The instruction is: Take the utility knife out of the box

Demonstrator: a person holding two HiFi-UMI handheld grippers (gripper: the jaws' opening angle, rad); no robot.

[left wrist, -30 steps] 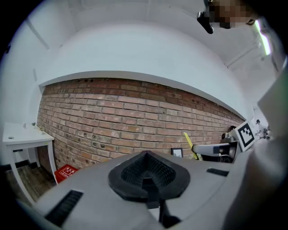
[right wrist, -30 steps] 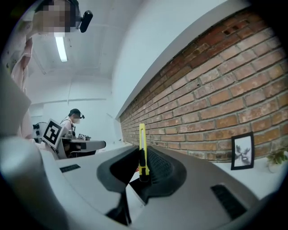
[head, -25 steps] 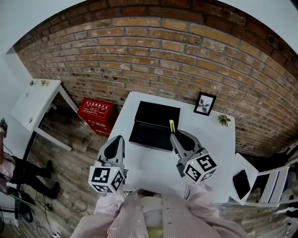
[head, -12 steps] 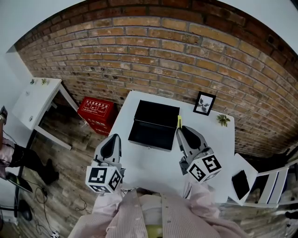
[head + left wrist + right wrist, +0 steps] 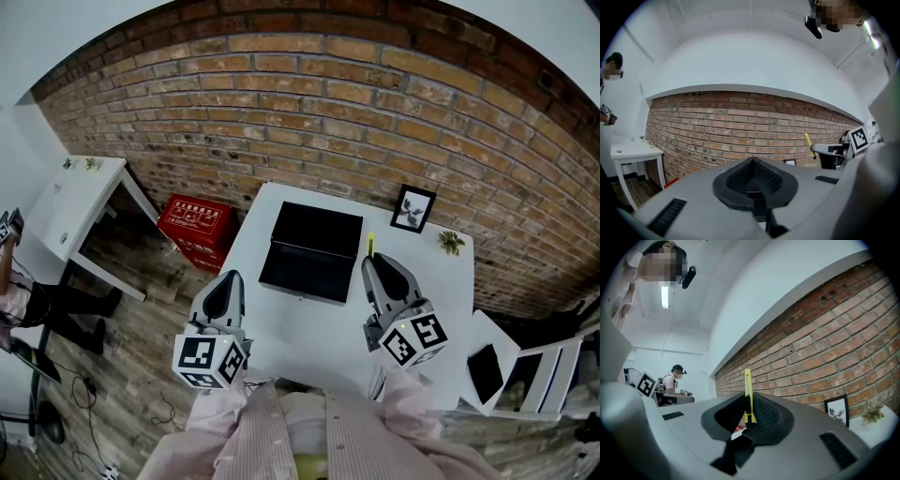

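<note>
The utility knife [image 5: 748, 394] is thin and yellow. It sticks up from the right gripper [image 5: 750, 417], which pinches it tight. The left gripper [image 5: 753, 177] is squeezed together with nothing inside. Just left of the right gripper, a black box [image 5: 309, 251] lies open on a white table [image 5: 309, 330]. A brick wall [image 5: 328, 103] stands ahead of both grippers.

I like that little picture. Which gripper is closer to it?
Right. The right gripper is in front of the picture; the left gripper is farther, beyond the box.
</note>
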